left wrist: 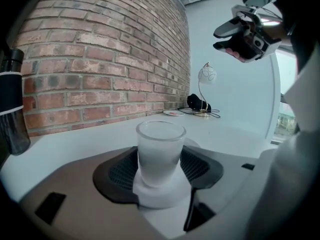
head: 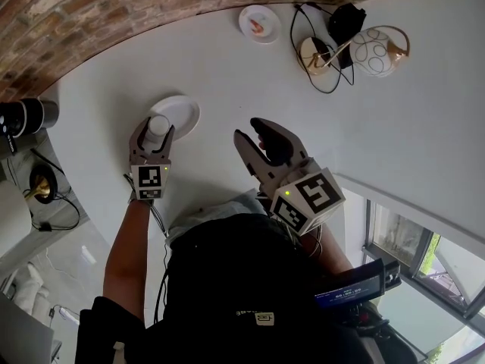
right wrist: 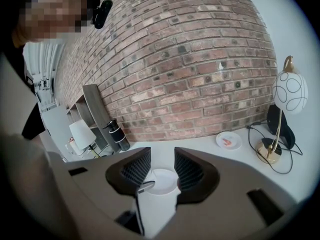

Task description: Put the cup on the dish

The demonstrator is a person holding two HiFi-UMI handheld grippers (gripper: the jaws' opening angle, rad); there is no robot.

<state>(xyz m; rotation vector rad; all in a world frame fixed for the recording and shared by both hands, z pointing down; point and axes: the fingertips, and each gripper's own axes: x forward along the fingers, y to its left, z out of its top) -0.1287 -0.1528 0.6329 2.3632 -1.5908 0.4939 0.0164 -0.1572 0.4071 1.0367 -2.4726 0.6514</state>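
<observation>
Head view: the left gripper (head: pixel 155 132) pinches a frosted cup (head: pixel 158 124) at the near rim of a white dish (head: pixel 183 111), toward the left edge of the table (head: pixel 227 67). The right gripper (head: pixel 248 130) hangs nearby, spread and empty. Left gripper view: the cup (left wrist: pixel 160 151) stands upright, squeezed between both jaws. Right gripper view: jaws apart, nothing between them, the dish (right wrist: pixel 161 183) beyond. Likely risk: let go here, the cup could land on the rim and tip over.

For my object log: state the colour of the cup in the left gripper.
The cup is frosted translucent white, clearest in the left gripper view.
</observation>
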